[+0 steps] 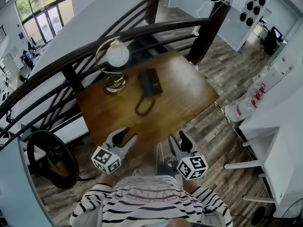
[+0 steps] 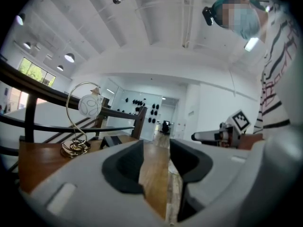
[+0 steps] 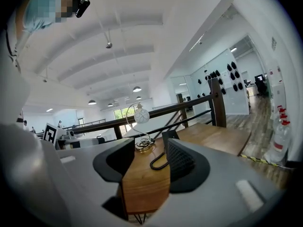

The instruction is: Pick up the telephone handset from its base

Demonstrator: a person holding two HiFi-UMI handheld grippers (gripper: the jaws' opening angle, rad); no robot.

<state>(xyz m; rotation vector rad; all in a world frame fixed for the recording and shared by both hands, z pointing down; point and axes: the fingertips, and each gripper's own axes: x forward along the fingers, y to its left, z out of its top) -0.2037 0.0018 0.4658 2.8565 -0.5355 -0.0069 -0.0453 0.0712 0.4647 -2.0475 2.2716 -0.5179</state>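
Both tools hang at the near edge of the wooden desk (image 1: 189, 91), side by side and well apart from everything on it. The left tool (image 1: 127, 135) has its jaws spread; in the left gripper view (image 2: 156, 145) only desk surface and floor show between the dark pads, so it holds nothing. The right tool (image 1: 180, 139) is also open and empty; in the right gripper view (image 3: 149, 145) bare desk fills the gap.

The telephone (image 1: 150, 82) lies near the middle of the desk, at about 12 o'clock from the tools in the head view. Handset and base read there as one dark block, so the handset appears to sit on its base. Its cord (image 1: 144, 107) makes a dark loop at 6 o'clock of the telephone, towards the tools. In the right gripper view the telephone (image 3: 169, 135) shows just above the right-hand pad, with the cord (image 3: 158, 162) curling in front of it.

At 10 o'clock of the telephone stands a globe lamp (image 1: 117, 55) on a coiled metal foot. A dark railing (image 1: 142, 30) runs along the far side of the desk.
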